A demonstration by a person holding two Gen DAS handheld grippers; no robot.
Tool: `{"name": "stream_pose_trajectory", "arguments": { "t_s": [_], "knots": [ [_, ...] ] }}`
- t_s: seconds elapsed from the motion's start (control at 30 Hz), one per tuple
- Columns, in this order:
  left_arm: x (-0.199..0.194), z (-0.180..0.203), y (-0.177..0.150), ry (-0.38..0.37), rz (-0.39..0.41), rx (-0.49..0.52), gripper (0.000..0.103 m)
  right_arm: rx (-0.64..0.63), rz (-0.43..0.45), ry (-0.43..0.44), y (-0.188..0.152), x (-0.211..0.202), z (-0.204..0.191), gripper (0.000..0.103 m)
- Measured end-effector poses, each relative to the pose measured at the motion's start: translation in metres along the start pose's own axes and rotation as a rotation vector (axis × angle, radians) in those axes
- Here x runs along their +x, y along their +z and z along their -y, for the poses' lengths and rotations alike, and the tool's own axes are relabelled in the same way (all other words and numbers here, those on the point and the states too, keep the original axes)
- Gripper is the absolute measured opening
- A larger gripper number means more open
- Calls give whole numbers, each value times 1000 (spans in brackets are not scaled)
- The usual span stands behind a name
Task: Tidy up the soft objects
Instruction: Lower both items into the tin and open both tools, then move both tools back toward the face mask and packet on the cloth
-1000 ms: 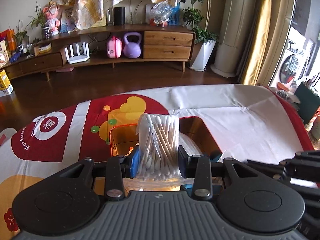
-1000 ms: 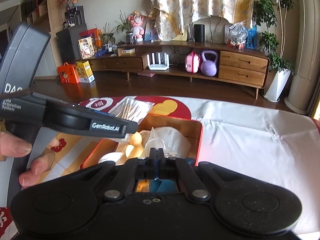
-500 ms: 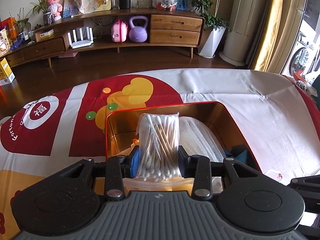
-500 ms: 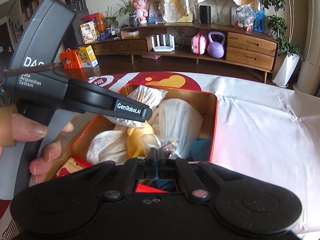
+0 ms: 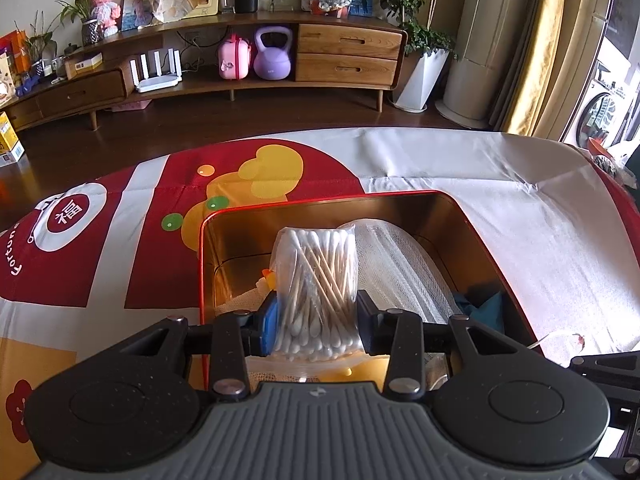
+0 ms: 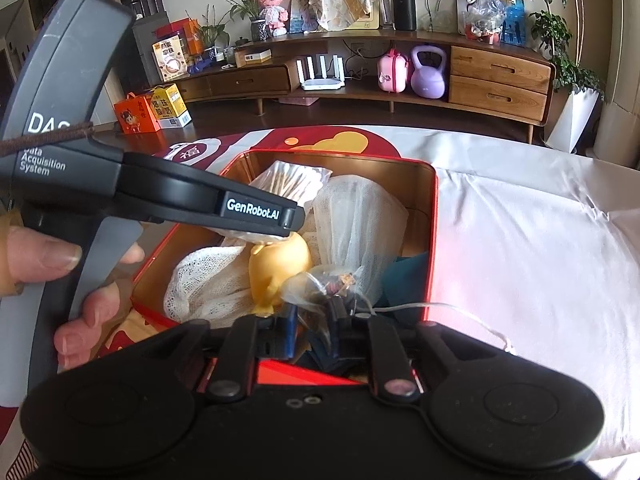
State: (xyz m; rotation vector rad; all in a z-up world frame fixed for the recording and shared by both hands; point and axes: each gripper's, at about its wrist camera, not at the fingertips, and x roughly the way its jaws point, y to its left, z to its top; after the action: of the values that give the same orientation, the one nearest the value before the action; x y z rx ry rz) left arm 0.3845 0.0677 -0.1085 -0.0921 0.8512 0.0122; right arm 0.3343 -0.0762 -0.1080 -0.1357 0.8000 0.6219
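Observation:
A clear bag of cotton swabs (image 5: 316,284) stands upright between the pads of my left gripper (image 5: 316,316), which is shut on it just above the red tin box (image 5: 328,200). In the right wrist view the tin (image 6: 434,216) holds a white mesh bag (image 6: 352,216), a yellow soft toy (image 6: 280,268), a white lace cloth (image 6: 204,284) and a teal cloth (image 6: 404,276). My right gripper (image 6: 316,328) hangs over the tin's near edge. Its jaws are opening, and a small clear plastic bag (image 6: 320,284) sits loosely between them on the tin's contents.
The tin rests on a table with a red, yellow and white cloth (image 5: 520,216). A person's hand (image 6: 40,256) grips the grey handle (image 6: 60,92) of the left tool at the left of the right wrist view. A wooden sideboard (image 5: 344,56) stands across the room.
Both grippers have come down closer to the tin, so more of its inside shows. The right jaws, which pinched the small clear bag, have parted. The left grip on the swab bag is unchanged.

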Motion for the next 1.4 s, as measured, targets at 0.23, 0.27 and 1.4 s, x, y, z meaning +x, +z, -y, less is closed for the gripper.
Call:
{"name": "stream_pose_trajectory", "arguments": {
  "t_s": [0.23, 0.27, 1.4],
  "knots": [
    [-10, -1, -2, -4, 21, 1, 54, 19, 5, 2, 2, -9, 1, 35],
    [-12, -1, -2, -5, 23, -1, 55, 17, 6, 1, 2, -10, 0, 37],
    [-149, 11, -31, -56, 146, 6, 78, -13, 148, -41, -6, -122, -34, 87]
  ]
}}
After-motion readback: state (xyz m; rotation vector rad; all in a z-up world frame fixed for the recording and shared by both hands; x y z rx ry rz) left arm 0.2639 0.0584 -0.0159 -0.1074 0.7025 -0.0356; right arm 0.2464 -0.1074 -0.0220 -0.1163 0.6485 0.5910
